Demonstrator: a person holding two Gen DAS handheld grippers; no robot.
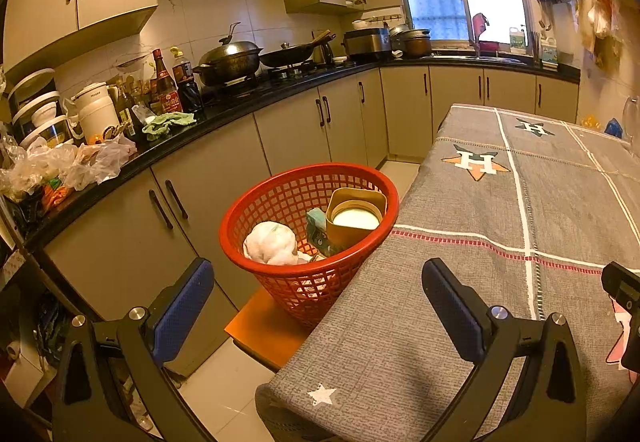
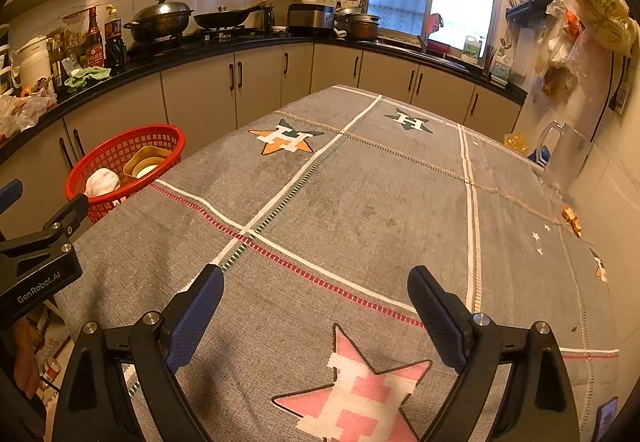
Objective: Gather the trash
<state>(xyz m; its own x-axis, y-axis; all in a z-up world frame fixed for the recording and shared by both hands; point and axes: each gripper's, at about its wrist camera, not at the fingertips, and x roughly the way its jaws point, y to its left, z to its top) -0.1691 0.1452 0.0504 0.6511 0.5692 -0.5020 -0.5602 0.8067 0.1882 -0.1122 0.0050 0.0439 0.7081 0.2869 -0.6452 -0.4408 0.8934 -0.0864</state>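
far left, cluttered counter [image 1: 132, 158] with crumpled plastic bags [image 1: 60, 166], not on the table so probably not the target. next over, red basket [image 1: 308, 238] sits on an orange stool [image 1: 264, 326] just beside the table's left edge, rim touching or nearly touching the tablecloth [image 1: 500, 242]. inside it: a white crumpled wad [image 1: 272, 244], a tan cup with a white lid [image 1: 354, 216], a teal wrapper [image 1: 318, 232] between them. so collected trash is in the basket. left gripper [image 1: 318, 306] hovers low over the near-left table corner, jaws spread wide, nothing between them. right gripper [image 2: 316, 316] hangs over the near table middle above the pink star, jaws also wide, nothing held. table centre looks bare. far right near the wall a small orange-brown scrap [image 2: 572, 220] lies on the cloth, looks like the likely leftover, can't tell what it is. a clear glass jug [image 2: 564, 158] stands beyond it, and something yellow and blue behind that, unclear. judgement: mostly done, one or two bits left on the right. risks: scrap is small and flat against the cloth, so closing on it could pinch the tablecloth and drag it; reaching right could clip the jug; basket is tilted on a small stool at the table edge, a hard drop or a bump from the left gripper could tip it off.
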